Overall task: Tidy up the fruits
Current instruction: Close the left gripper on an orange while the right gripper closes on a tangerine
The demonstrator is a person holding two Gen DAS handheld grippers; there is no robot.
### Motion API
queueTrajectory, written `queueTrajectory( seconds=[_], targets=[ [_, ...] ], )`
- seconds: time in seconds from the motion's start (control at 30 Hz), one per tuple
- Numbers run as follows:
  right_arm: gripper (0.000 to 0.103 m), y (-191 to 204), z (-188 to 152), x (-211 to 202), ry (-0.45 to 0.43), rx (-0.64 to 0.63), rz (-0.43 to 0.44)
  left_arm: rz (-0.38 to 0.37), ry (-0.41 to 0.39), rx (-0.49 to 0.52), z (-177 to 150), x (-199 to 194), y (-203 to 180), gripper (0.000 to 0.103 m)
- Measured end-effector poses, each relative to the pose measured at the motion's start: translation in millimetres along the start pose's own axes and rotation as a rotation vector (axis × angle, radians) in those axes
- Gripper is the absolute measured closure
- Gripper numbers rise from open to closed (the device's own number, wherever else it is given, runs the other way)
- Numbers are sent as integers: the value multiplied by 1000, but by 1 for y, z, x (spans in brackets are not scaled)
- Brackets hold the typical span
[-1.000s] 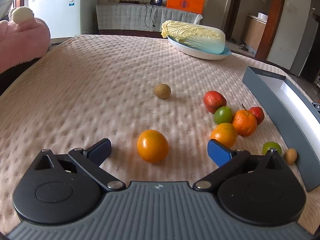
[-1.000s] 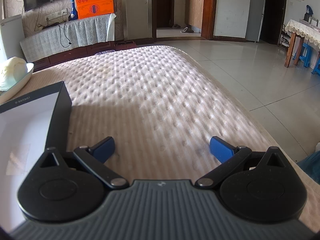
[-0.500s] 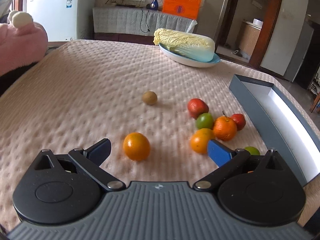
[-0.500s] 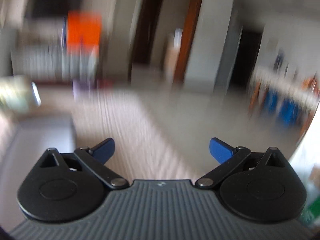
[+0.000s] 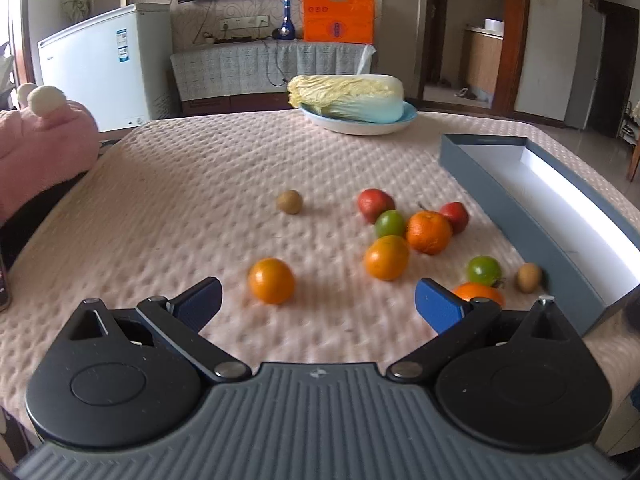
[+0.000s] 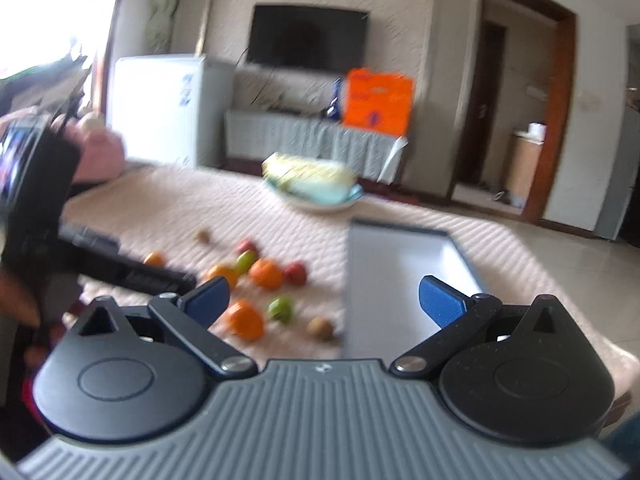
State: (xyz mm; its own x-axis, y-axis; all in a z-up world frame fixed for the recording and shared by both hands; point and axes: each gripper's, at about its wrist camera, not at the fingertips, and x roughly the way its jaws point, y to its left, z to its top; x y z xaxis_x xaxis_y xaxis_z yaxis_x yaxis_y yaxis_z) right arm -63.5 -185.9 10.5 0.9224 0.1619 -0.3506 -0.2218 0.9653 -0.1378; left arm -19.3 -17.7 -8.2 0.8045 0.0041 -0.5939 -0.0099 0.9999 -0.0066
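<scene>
Dimpled pink quilted cover [image 5: 168, 184]; round smooth fruits [image 5: 400, 240] loose ahead of left gripper [image 5: 318, 302], jaws spread wide, pinching nothing: four oranges, two red, two green, two small brown. Rectangular grey box [image 5: 560, 216], white inside, off the right jaw. Sharp here; blurred from right gripper [image 6: 324, 298], jaws likewise spread, empty, box [image 6: 400, 280] between them.

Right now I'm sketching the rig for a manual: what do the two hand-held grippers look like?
Both match: the left hand-held gripper and the right hand-held gripper each have blue textured finger pads on black linkage arms, round black pivot housings, silver rivets and a ribbed grey body.
</scene>
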Motion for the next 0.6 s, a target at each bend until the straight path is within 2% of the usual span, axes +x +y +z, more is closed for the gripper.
queueTrajectory(
  seconds=[0.1,0.23,0.33,0.4,0.47,0.6],
  targets=[
    [0,15,-4,1,14,-26,42,-4,1,-35,0,-2,7,0],
    [0,15,-4,14,44,115,98,-3,-22,-25,0,-2,4,0],
    [0,13,-7,18,52,161,73,-10,-23,-7,0,-1,2,0],
    [4,12,-8,23,53,178,54,-20,-18,-10,0,1,1,0],
    [16,7,-8,21,63,188,52,-29,-18,-11,0,2,1,0],
    [20,9,-9,24,94,198,72,-32,-12,-12,0,3,2,0]
  ],
)
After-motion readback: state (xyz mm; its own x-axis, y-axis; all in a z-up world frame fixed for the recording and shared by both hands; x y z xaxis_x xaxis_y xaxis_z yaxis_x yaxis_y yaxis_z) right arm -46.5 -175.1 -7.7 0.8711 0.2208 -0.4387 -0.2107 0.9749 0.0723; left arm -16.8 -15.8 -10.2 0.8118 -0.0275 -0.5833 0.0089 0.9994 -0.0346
